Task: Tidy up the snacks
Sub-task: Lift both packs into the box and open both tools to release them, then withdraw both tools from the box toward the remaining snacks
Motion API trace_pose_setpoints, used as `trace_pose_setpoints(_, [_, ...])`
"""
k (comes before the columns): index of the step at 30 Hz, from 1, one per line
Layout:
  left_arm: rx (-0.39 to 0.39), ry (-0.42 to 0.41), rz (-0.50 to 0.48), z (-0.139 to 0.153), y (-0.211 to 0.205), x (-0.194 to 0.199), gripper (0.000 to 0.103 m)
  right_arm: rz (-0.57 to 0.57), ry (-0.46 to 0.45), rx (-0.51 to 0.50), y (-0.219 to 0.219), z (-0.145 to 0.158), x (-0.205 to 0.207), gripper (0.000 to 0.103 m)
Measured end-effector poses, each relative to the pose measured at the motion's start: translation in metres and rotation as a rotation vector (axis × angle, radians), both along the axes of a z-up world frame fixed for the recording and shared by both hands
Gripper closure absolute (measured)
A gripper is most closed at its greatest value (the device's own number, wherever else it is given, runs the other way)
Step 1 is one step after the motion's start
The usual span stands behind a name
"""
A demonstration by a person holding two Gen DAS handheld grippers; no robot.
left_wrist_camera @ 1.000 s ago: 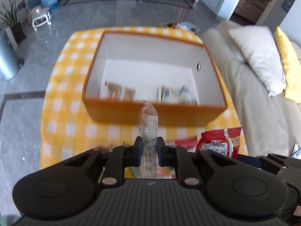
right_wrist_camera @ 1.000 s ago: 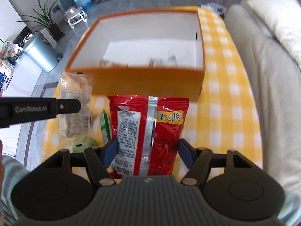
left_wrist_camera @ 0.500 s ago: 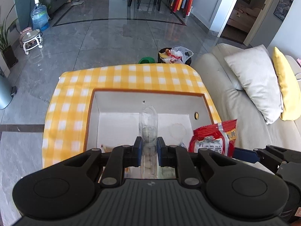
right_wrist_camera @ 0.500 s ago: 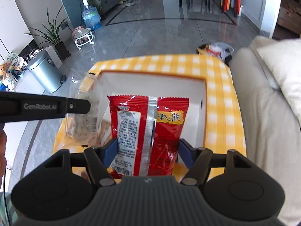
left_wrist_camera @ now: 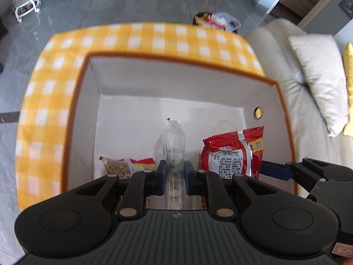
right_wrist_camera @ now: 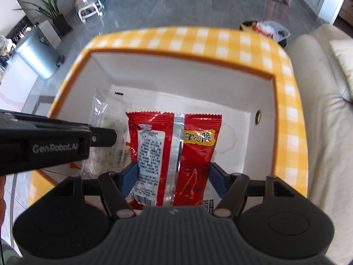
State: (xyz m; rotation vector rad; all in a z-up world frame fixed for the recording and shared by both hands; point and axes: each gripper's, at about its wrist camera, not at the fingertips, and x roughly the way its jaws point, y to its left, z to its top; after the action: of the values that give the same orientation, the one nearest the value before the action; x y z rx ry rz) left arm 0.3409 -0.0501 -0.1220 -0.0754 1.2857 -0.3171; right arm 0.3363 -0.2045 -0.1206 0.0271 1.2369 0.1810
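My left gripper [left_wrist_camera: 174, 174] is shut on a clear snack packet [left_wrist_camera: 174, 141] and holds it edge-on over the orange box [left_wrist_camera: 72, 110]. My right gripper [right_wrist_camera: 173, 174] is shut on a red snack bag [right_wrist_camera: 194, 145] and holds it over the same box [right_wrist_camera: 284, 88]. The red bag also shows in the left wrist view [left_wrist_camera: 233, 152], and the clear packet in the right wrist view [right_wrist_camera: 103, 123]. Two small snack packs [left_wrist_camera: 125, 165] lie on the box's white floor near the front wall.
The box sits on a table with a yellow checked cloth [left_wrist_camera: 44, 101]. A beige sofa [right_wrist_camera: 326, 114] with a cushion [left_wrist_camera: 317, 79] runs along the right. A bin with bags [left_wrist_camera: 216, 19] stands beyond the table's far edge.
Both grippers have moved forward and down with their snacks, from in front of the box to above its inside. Both stay shut on their snacks.
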Motion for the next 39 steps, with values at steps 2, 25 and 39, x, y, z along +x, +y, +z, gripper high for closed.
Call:
trace_pose_setpoints(2, [0.003,0.019,-0.005,-0.008,-0.001,0.003,0.086,0.004,0.025,-0.003,0.001,-0.012,0.003,0.036])
trace_pose_setpoints(25, [0.066,0.005,-0.005,0.005,0.002,-0.006,0.074,-0.004,0.044,-0.042,0.001,-0.017,-0.003,0.036])
trace_pose_setpoints(39, [0.09,-0.224,-0.033,0.105,0.01,-0.074,0.067,-0.076,-0.096,0.06,-0.013,0.055,-0.067,0.035])
